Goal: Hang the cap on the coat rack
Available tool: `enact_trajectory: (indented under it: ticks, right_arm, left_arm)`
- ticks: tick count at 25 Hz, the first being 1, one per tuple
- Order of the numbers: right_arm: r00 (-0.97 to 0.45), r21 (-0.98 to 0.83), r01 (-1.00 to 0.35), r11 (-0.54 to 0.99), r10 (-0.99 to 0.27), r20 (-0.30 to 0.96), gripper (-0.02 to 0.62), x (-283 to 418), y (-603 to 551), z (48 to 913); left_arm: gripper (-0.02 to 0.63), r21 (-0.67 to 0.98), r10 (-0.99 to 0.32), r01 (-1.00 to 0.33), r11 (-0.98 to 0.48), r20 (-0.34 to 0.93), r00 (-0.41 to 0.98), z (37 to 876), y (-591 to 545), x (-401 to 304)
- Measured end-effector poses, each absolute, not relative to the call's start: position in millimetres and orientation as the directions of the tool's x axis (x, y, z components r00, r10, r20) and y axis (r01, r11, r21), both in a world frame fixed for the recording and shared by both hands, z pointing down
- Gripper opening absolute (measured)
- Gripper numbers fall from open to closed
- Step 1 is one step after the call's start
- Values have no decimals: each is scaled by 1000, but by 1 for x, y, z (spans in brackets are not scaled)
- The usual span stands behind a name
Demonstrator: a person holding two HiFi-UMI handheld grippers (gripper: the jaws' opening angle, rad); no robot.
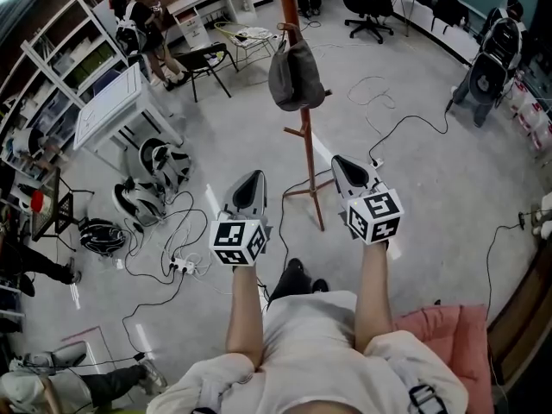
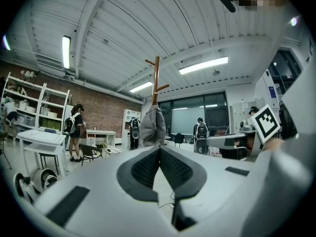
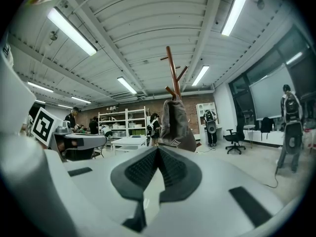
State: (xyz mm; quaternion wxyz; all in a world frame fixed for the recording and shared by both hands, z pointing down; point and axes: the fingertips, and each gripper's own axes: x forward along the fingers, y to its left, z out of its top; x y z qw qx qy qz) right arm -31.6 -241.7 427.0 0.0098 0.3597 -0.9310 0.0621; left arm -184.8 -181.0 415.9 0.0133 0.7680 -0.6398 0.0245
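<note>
Grey fabric cap (image 1: pixel 295 78) hangs on a peg of the brown wooden coat rack (image 1: pixel 308 149), far centre. Left gripper (image 1: pixel 251 182) and right gripper (image 1: pixel 343 164) sit near the person, well apart from it. Both have jaws pressed together on nothing, likely because the cap needs no support.

Lab, floor cables (image 1: pixel 379 89), storage shelves (image 1: pixel 52 67), office chairs (image 1: pixel 371 7)

No legible text, numbers or brand names. Cap (image 3: pixel 174 125), hanging on coat rack (image 3: pixel 171 68): pale print (image 3: pixel 173 142) at its lower edge, too small and blurred to read (seen in right gripper view only).
</note>
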Motion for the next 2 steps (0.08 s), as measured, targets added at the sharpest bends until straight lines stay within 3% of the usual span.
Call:
enact_trajectory:
  ticks: [2]
  right_arm:
    - [-740,-109,-672,732,-670,61,5,-31,-240,426]
  left_arm:
    - [8,-10,-982,-983,-181,57,180,416,-179,-185]
